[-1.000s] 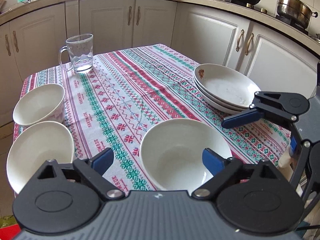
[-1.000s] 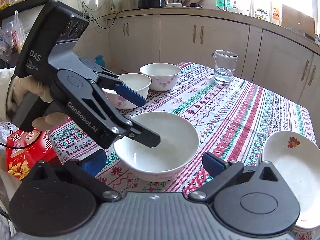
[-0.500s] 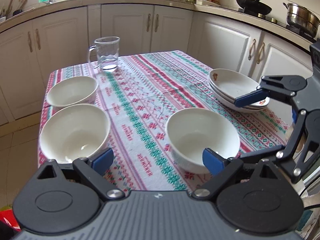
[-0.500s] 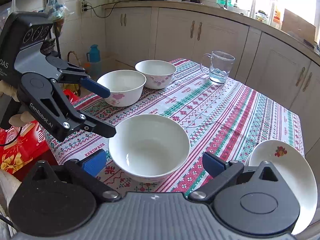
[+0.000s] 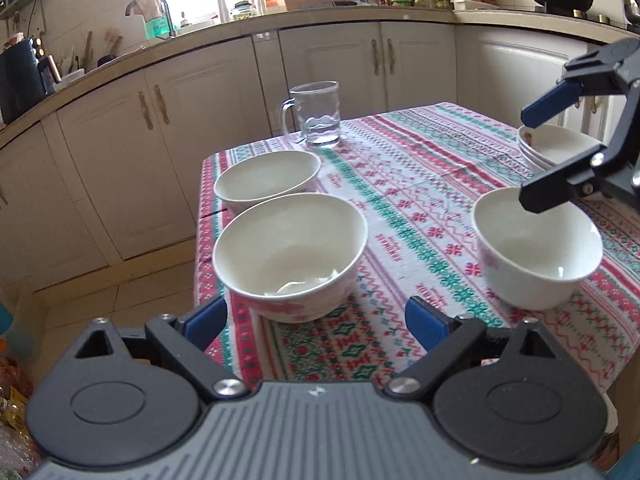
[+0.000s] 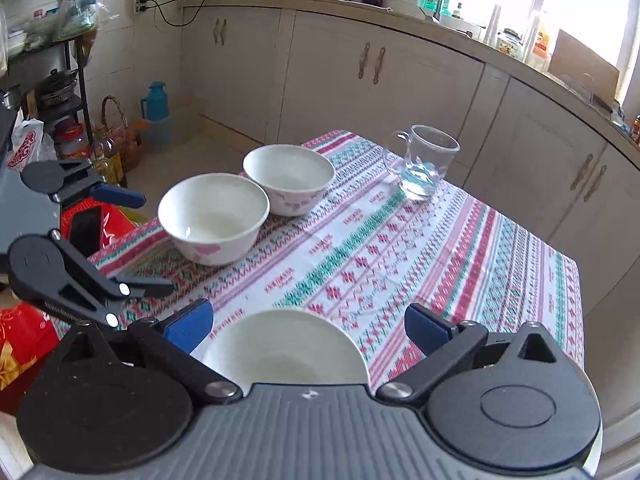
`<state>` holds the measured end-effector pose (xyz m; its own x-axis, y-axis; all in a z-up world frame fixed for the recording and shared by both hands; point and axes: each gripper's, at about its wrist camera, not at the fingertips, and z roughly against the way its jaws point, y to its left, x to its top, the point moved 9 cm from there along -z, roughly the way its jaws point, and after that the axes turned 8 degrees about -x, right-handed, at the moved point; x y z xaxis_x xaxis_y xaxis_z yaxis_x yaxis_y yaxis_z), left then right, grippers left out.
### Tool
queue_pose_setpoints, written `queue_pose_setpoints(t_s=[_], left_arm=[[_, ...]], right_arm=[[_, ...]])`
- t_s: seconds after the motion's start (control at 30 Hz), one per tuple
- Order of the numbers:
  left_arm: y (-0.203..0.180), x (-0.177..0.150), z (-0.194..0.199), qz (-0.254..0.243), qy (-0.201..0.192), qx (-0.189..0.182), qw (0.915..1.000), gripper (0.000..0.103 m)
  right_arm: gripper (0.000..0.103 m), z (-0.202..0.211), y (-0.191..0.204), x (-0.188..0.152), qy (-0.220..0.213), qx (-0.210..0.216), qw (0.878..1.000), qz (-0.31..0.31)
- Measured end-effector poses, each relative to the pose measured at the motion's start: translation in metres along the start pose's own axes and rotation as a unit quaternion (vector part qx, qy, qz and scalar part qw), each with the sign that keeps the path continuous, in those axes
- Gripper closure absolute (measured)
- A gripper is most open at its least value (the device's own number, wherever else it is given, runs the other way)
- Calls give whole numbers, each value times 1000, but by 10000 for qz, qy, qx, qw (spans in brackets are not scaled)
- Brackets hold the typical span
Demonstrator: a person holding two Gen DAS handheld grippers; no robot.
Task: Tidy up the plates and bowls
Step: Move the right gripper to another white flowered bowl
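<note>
Two matching handheld grippers, black and grey with blue finger pads.

The left gripper (image 5: 316,318) has a ribbed grey body, two round black pivot housings, silver screws and triangular cut-outs in its black finger links. The right gripper (image 6: 308,326) looks the same. Seen from the side, the left gripper's black link carries small white lettering, too blurred to read.

Only "SUPER BURGER" can be partly read, in red, on a white bag (image 6: 24,146).
</note>
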<state>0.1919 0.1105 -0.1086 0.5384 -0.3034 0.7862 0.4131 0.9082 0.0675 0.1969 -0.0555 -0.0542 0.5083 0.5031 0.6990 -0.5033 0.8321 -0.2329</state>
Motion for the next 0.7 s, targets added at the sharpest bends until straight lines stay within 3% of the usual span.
queue_pose_setpoints(t_s=[0.43,0.7], left_arm=[[25,-4,-20,-29,33,-3,10000,8],[29,-6,-34,-87,74,-177,9998,8]], right_arm=[[0,-43,37,44,123,223,9997,42],[0,-71,51,61,239,571,9981,4]])
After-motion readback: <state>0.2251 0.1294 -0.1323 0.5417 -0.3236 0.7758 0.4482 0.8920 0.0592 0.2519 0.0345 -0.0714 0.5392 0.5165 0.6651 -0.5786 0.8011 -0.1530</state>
